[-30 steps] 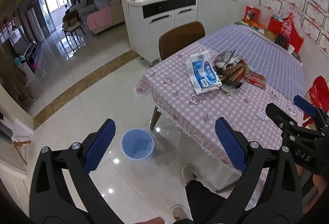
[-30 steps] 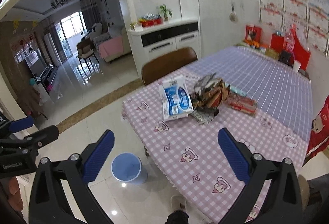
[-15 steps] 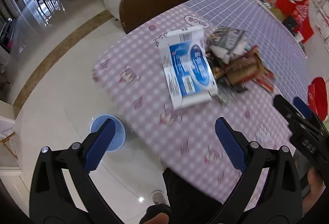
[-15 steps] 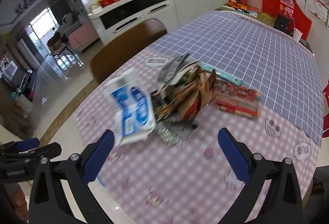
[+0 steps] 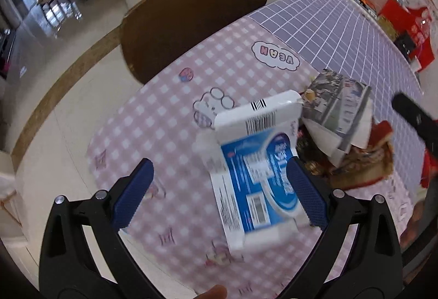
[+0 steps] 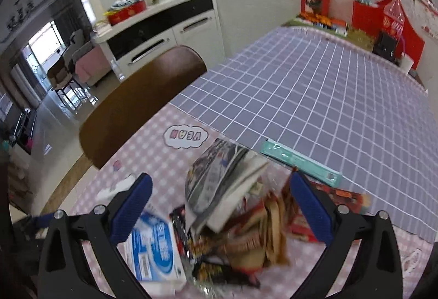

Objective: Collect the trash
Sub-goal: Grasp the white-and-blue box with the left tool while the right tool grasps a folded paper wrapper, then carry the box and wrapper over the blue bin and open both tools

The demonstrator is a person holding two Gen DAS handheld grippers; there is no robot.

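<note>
A flattened white and blue box (image 5: 257,173) lies on the pink checked tablecloth (image 5: 164,118), and my open left gripper (image 5: 219,189) hovers just above its near half with nothing between the fingers. To its right sits a heap of wrappers (image 5: 356,164) topped by a grey printed packet (image 5: 339,107). My right gripper (image 6: 219,211) is open above that same heap (image 6: 246,238), the grey packet (image 6: 216,184) between its fingers but untouched. The box (image 6: 153,252) shows at lower left there. A red carton (image 6: 339,203) and a teal box (image 6: 301,164) lie behind the heap.
A brown chair back (image 5: 191,14) stands against the table's far edge. The purple grid cloth (image 6: 314,96) covers the far half of the table, with red boxes and bags (image 6: 388,22) at its end. White cabinets (image 6: 164,33) stand behind the chair.
Both grippers have dropped down and forward over the table, closing in on the box and the wrapper heap. The blue bin on the floor has left the view. Jaws stay open.
</note>
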